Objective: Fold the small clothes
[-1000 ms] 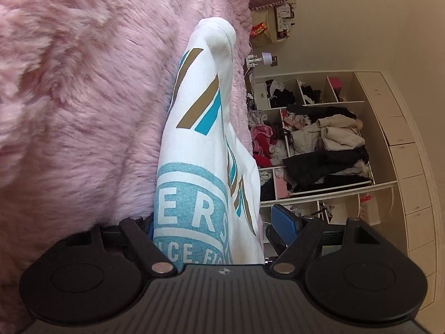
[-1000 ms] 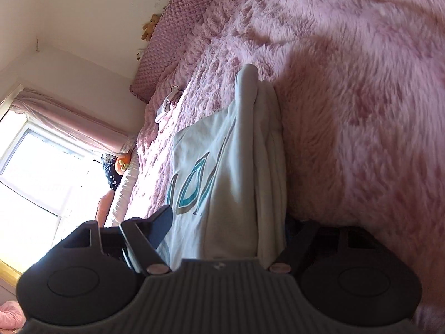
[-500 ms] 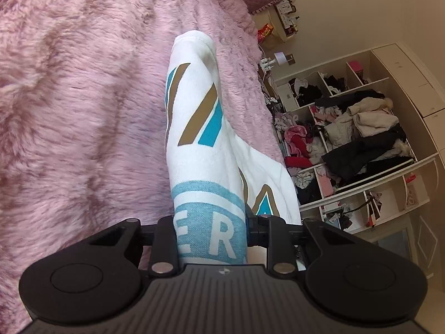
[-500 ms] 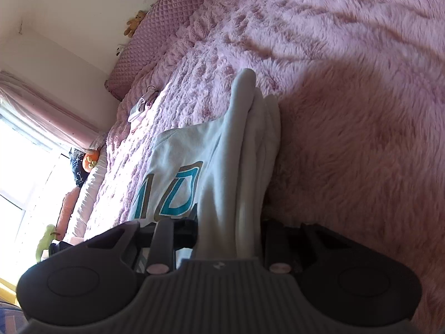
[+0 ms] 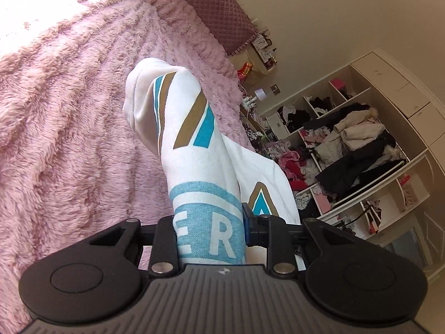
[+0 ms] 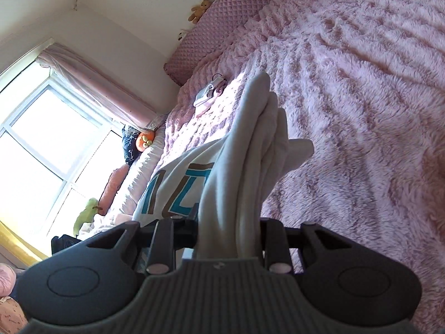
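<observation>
A white shirt point(image 5: 192, 139) with teal and brown print is held between both grippers above a fluffy pink bed cover point(image 5: 61, 128). My left gripper point(image 5: 208, 231) is shut on a bunched edge of the shirt where a blue band with white letters shows. In the right wrist view my right gripper point(image 6: 225, 231) is shut on a thick fold of several layers of the same shirt point(image 6: 250, 150). The rest of the shirt hangs to the left there, printed side showing.
A quilted mauve headboard point(image 5: 211, 8) lies at the bed's far end. Open white shelves stuffed with clothes point(image 5: 347, 144) stand to the right of the bed. A small pale garment point(image 6: 207, 96) lies on the cover near a bright window point(image 6: 41, 150).
Both grippers went from open to shut on the shirt's edges. They have since lifted it off the cover, and more of the room shows in both views.
</observation>
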`<state>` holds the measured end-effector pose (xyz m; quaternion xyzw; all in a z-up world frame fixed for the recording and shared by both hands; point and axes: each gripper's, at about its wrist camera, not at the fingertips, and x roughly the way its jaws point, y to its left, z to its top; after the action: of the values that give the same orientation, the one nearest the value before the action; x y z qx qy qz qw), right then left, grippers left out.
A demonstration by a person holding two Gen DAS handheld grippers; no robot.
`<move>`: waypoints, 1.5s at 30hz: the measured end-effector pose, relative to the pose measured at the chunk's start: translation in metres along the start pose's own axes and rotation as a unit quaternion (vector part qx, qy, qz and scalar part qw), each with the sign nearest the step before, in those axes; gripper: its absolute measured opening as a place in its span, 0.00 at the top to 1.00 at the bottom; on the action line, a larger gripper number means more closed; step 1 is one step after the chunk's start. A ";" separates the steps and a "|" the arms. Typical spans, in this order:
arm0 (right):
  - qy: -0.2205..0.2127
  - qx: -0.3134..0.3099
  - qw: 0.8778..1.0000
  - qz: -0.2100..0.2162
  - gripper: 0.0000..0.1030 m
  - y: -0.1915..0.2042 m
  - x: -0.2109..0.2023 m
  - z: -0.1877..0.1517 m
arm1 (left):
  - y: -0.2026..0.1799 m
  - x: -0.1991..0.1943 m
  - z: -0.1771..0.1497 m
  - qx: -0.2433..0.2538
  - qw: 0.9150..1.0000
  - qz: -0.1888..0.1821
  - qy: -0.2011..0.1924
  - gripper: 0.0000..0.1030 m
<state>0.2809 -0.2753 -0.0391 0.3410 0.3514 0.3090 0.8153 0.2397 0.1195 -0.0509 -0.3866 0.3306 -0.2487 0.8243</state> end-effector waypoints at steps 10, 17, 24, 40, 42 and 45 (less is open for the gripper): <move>0.063 -0.018 0.997 -0.030 0.78 0.020 0.055 -0.075 | 0.088 -0.046 -0.036 -0.078 0.996 0.026 -0.022 0.71; 0.109 0.010 0.990 -0.087 0.62 -0.033 0.075 -0.124 | 0.177 -0.035 -0.085 -0.184 0.983 0.009 -0.015 0.67; 0.033 -0.056 0.994 -0.085 0.54 -0.003 0.007 -0.113 | 0.180 -0.060 -0.053 -0.184 0.983 -0.013 -0.016 0.44; 0.115 -0.027 0.993 0.000 0.50 0.004 0.003 -0.180 | 0.172 -0.002 0.022 -0.035 0.995 0.043 -0.085 0.57; 0.118 -0.023 0.993 0.002 0.50 0.001 0.004 -0.179 | 0.162 -0.005 0.026 0.005 0.993 0.037 -0.115 0.73; 0.117 -0.019 0.993 0.005 0.50 -0.002 0.005 -0.180 | 0.157 0.002 0.025 0.050 0.989 0.092 -0.105 0.81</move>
<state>0.1431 -0.2111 -0.1362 0.2890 0.4365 0.3573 0.7735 0.2836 0.2204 -0.1651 -0.3368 0.2633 -0.1462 0.8921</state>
